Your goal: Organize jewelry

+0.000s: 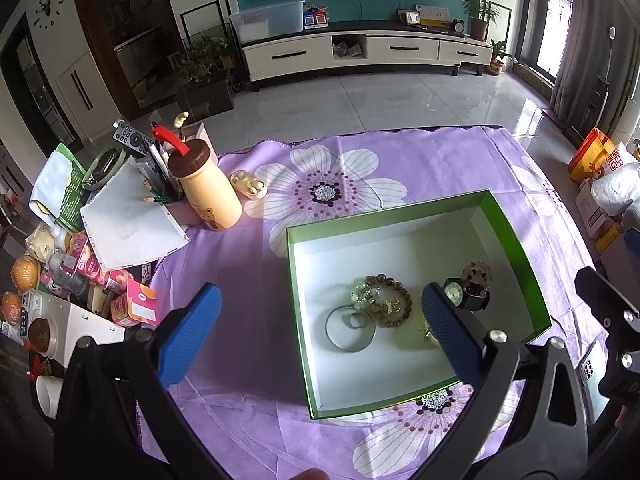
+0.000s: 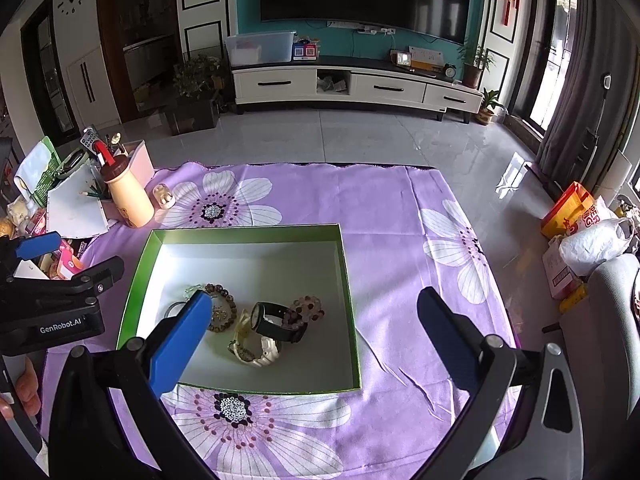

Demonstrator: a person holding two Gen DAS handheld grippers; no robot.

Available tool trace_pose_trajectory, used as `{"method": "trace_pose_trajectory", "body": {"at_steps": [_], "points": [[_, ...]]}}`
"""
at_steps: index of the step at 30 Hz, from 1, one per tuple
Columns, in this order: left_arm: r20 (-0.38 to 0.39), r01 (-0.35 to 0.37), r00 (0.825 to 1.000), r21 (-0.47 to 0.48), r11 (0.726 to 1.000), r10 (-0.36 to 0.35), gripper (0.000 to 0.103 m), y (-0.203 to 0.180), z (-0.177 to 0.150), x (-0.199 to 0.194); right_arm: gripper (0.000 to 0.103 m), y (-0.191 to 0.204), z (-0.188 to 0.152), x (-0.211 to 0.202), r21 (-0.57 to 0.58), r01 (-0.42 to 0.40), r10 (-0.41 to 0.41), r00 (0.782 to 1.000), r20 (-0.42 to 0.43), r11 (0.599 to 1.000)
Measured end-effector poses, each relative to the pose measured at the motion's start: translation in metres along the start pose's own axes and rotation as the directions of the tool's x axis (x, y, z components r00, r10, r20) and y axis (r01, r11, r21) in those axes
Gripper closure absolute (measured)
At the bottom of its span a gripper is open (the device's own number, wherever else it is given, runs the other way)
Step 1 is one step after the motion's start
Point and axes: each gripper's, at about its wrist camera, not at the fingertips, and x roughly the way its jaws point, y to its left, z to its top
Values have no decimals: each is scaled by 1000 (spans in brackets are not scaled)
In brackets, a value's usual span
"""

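A green box [image 1: 516, 236] [image 2: 348, 280] with a white floor lies on the purple flowered cloth. Inside it lie a silver bangle [image 1: 350, 330], a brown bead bracelet [image 1: 396, 294] [image 2: 224, 300], a clear bead bracelet [image 1: 365, 293], a black watch [image 1: 466, 294] [image 2: 276, 322], a pinkish bead bracelet [image 1: 477, 272] [image 2: 310, 308] and a cream watch [image 2: 256, 350]. My left gripper [image 1: 320, 306] hangs open over the box's left wall, holding nothing. My right gripper [image 2: 314, 318] is open above the box's right half, also holding nothing.
A yellow bottle with a brown cap [image 1: 208, 192] [image 2: 128, 196], an open earbud case [image 1: 249, 185], a pen holder, a white board [image 1: 132, 220] and snack packets [image 1: 100, 280] crowd the table's left side. A phone [image 1: 592, 376] lies at the right. Bare cloth [image 2: 400, 216] lies beyond the box.
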Motion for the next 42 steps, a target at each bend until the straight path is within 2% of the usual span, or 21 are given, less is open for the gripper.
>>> {"method": "trace_pose_trajectory", "body": {"at_steps": [42], "points": [[17, -34, 999, 43, 999, 34, 2, -9, -3, 1, 1, 3, -1, 8, -7, -1, 1, 1000, -12, 1000]]}}
